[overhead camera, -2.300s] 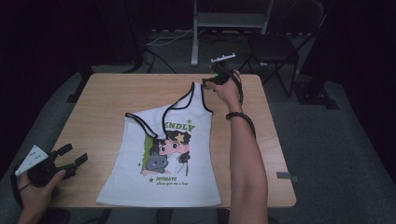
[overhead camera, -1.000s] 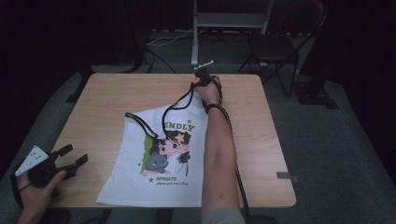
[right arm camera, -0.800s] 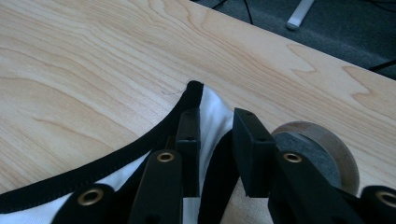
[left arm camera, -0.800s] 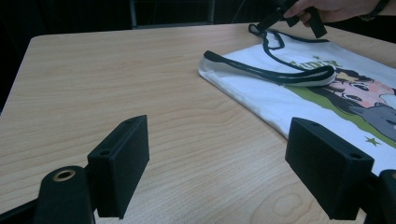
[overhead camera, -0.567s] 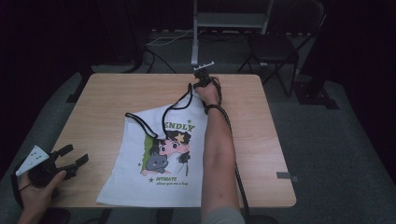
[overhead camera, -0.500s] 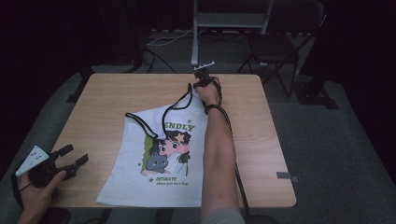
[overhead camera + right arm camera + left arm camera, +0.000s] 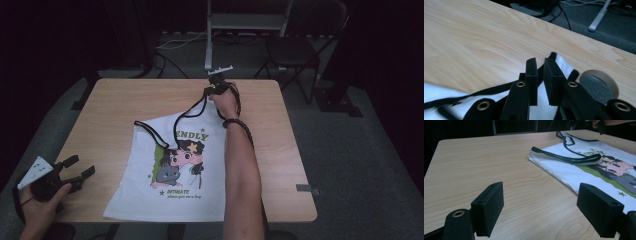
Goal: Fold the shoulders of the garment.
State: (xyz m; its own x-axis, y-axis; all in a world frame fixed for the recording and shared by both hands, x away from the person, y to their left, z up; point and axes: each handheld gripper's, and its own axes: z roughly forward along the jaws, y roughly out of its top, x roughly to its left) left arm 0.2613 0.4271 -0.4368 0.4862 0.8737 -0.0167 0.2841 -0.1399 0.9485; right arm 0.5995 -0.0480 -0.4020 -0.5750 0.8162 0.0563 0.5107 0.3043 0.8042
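High view: white tank top (image 7: 175,170) lies flat on the table (image 7: 110,115), print reading "ENDLY" and "INTIMATE"; right gripper (image 7: 216,86) pinches its far shoulder strap, jaws having just closed. Left gripper view: left gripper (image 7: 540,213) hovers wide open, empty, near the shirt's edge. Right gripper view: strap (image 7: 552,56) clamped between the pads; round table hole (image 7: 599,86) alongside.

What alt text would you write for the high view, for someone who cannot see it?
A person's right gripper pinches the shoulder strap of a white cartoon-print tank top lying on a light wooden table. The left gripper, jaws open, rests at the table's near-left edge.
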